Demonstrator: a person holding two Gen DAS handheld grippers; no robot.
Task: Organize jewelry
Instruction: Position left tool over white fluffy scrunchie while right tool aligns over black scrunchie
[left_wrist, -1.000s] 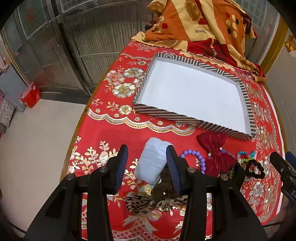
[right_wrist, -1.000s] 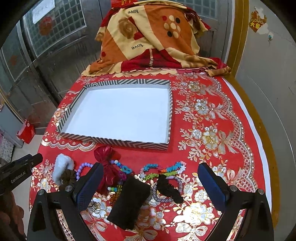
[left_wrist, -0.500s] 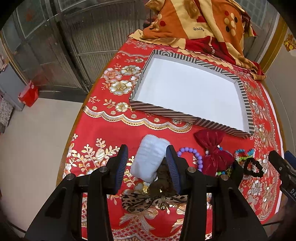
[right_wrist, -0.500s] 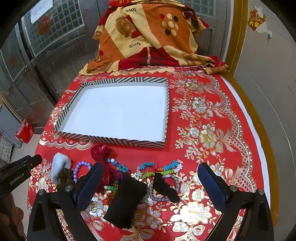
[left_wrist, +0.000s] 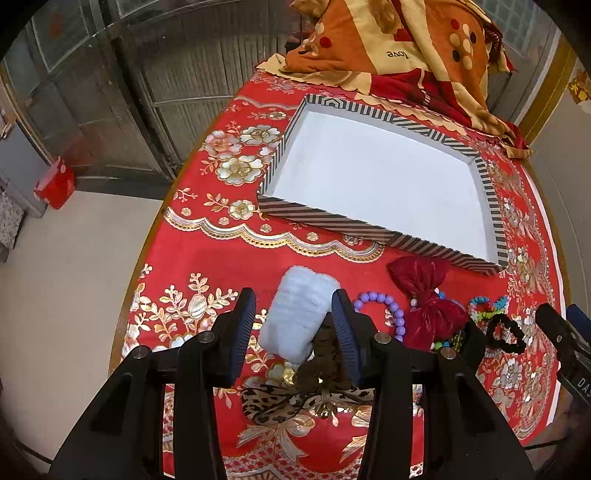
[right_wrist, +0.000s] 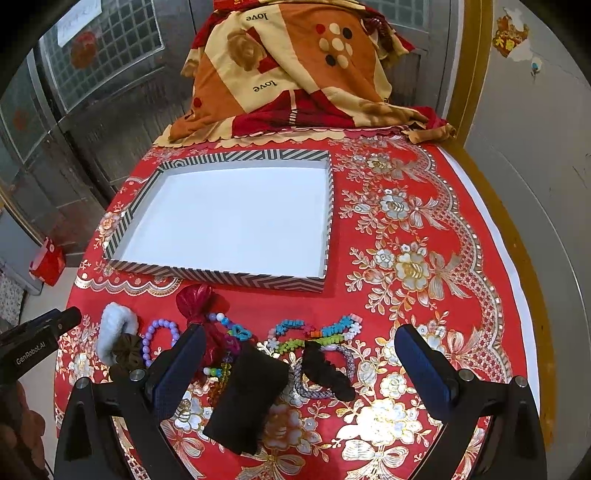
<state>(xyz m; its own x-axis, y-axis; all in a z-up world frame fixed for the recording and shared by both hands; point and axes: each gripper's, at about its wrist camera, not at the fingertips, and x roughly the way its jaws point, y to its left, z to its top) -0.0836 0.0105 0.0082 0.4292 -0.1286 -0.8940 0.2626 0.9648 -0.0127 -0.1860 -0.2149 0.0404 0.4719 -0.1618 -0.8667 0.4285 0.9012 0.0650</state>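
The left gripper (left_wrist: 293, 317) hangs over the table's left end with its ribbed blue pads apart; a fluffy white scrunchie (left_wrist: 299, 314) shows between them on the cloth, no pad pressing it. Against the scrunchie's near end sits a crinkled brown scrunchie (right_wrist: 127, 350), and nearer the camera lies a leopard-print fabric band (left_wrist: 280, 400). Next comes a bracelet of smooth round lilac beads (right_wrist: 157, 338), then a shiny dark red satin bow (left_wrist: 424, 295). Past the bow, bright turquoise, green and pink beaded bracelets (right_wrist: 314, 334) tangle together. A soft black cloth pouch (right_wrist: 251, 398) lies between the spread jaws of the right gripper (right_wrist: 299, 365), as do a ruffled black scrunchie (right_wrist: 327, 371) and a grey braided band (right_wrist: 349, 363) beneath it. That gripper stands wide, holding nothing, its textured blue pads well clear of every piece. All the jewelry lies in a loose row on the glossy red tablecloth (right_wrist: 424, 221), embossed with gold and silver flowers. Just beyond the row sits a shallow rectangular box (right_wrist: 221, 275), white inside, its walls striped black and cream in zigzags. At the far end is a rumpled orange and cream blanket (right_wrist: 288, 70).
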